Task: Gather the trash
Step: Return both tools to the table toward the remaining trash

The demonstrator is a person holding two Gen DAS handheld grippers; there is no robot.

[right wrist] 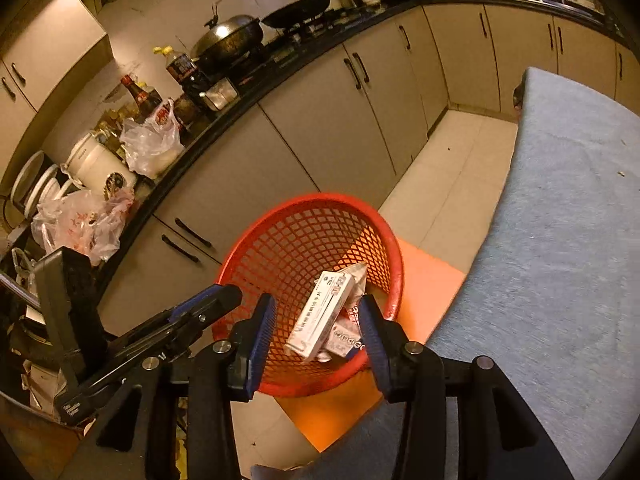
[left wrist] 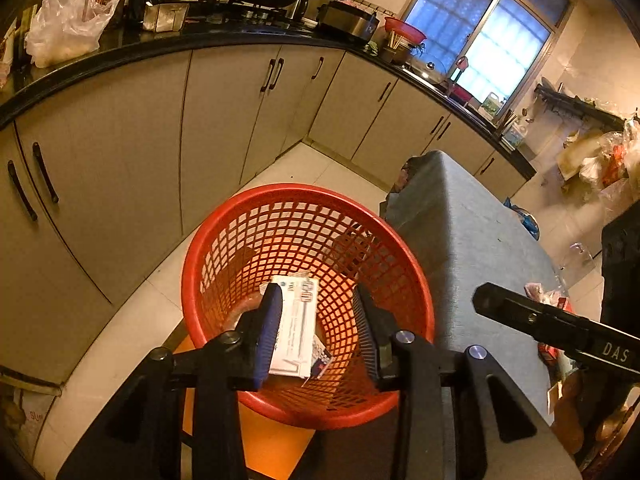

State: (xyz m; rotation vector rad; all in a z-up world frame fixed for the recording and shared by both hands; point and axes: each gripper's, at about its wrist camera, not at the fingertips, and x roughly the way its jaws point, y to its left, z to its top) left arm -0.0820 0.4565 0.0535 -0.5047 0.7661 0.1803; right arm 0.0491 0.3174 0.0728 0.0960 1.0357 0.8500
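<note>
A: Left wrist view first. What's under the left tool [left wrist: 316, 320]?

B: The red mesh basket [left wrist: 308, 300] on the floor, right beside the grey-covered surface [left wrist: 472, 248]. The jaws stand apart over its mouth and press on nothing. A white carton [left wrist: 296, 320] lies inside the basket, seen between the pads, close beside the left one, with a smaller printed packet [left wrist: 321, 356] under its lower corner.

A: Anything else there?

B: The right tool's black finger [left wrist: 560, 324] reaches in from the right, above the surface edge. Behind are beige cabinets [left wrist: 224, 120] under a dark counter, with a white plastic bag [left wrist: 68, 24] on it.

A: And the right wrist view?

B: The right tool [right wrist: 316, 332] also hangs over the basket [right wrist: 288, 248], jaws spread, gripping nothing. The carton [right wrist: 320, 316] lies tilted against the basket's near right wall, with the packet [right wrist: 344, 338] below it; whether the right pad touches that packet I cannot tell.

A: The other tool?

B: The left tool [right wrist: 180, 316] shows at lower left, its tip at the basket's rim. An orange mat [right wrist: 428, 284] lies under the basket, and the grey surface [right wrist: 560, 240] fills the right side
</note>
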